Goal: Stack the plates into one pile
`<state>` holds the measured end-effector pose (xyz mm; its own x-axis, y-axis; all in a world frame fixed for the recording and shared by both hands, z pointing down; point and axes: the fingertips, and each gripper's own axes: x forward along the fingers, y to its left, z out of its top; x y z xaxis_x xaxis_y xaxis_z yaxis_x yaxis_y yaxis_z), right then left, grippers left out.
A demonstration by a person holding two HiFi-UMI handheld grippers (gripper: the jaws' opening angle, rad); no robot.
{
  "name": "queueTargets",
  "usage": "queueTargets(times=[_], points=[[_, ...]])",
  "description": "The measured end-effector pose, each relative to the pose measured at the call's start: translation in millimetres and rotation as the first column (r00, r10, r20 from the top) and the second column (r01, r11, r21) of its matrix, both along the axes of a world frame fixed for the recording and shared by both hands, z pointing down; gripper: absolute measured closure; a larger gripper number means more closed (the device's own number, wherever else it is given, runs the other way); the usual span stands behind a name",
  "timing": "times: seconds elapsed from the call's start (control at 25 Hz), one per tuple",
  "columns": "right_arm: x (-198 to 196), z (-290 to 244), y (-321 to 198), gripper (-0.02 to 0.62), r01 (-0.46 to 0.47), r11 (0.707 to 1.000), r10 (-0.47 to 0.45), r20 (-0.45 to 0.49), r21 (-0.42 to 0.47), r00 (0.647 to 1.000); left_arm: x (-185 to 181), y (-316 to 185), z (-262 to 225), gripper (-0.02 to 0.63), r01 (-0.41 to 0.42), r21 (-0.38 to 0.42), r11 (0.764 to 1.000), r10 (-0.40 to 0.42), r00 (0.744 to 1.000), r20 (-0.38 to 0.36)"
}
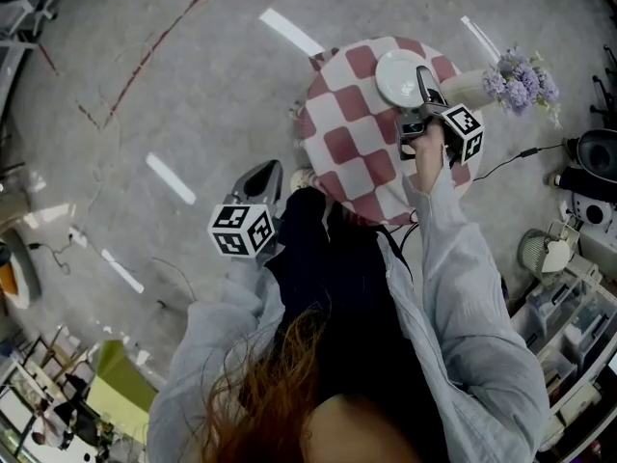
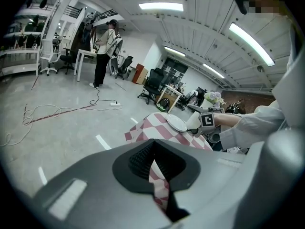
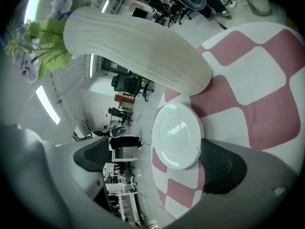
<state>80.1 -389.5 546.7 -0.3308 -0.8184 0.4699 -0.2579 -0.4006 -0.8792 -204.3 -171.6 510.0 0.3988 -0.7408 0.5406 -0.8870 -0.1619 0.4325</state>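
A white plate point(image 1: 398, 76) lies on the round table point(image 1: 352, 148) with its red-and-white checked cloth, at the far side next to a vase. The same plate point(image 3: 177, 136) looks thick at the rim; whether more than one is piled there I cannot tell. My right gripper point(image 1: 422, 77) hovers just over the plate's right edge. It is open wide point(image 3: 157, 160) with nothing between its pads, and the plate sits below them. My left gripper point(image 1: 268, 172) is off the table to the left, over the floor, shut and empty point(image 2: 153, 147). The plate point(image 2: 177, 123) shows far ahead of it.
A ribbed white vase point(image 3: 138, 51) with purple flowers point(image 1: 521, 77) stands right behind the plate. A cable point(image 1: 501, 162) trails off the table's right side. Shelves and gear point(image 1: 578, 287) crowd the right. A person point(image 2: 102, 51) stands far off, with cords point(image 2: 57, 111) on the floor.
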Motion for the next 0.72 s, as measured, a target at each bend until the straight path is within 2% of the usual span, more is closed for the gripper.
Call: queueTargets(times=[0.08,0.2,0.36,0.56,0.72], points=[[-2.0,-6.0,1.7,0.002,0.025,0.999,-0.025,-0.005,0.020,1.000,1.2,-5.0,-1.2,0.592,-0.002,0.011,1.000,0.002,1.000,0.000],[-15.7,-15.7,15.3,0.003,0.111,0.992,-0.109,-0.031,0.062,0.994,2.9,-9.6,-6.4,0.592,-0.001,0.026,1.000,0.001,1.000,0.001],[-39.1,-29.9,36.6,0.003,0.245,0.962,-0.238,-0.067,0.123,0.969,7.8,-17.7,-14.6,0.592,0.007,0.058,0.998,-0.007,1.000,0.003],[-67.3,-55.6,68.0,0.013,0.407,0.893,-0.385,-0.143,0.192,0.912,7.3,-17.6,-27.7,0.592,0.044,0.094,0.995,-0.045,0.999,0.003],[-75.4,-76.2,85.1,0.084,0.536,0.811,-0.458,-0.315,0.236,0.831,1.2,-13.9,-41.3,0.592,0.105,0.131,0.986,-0.106,0.994,0.001]])
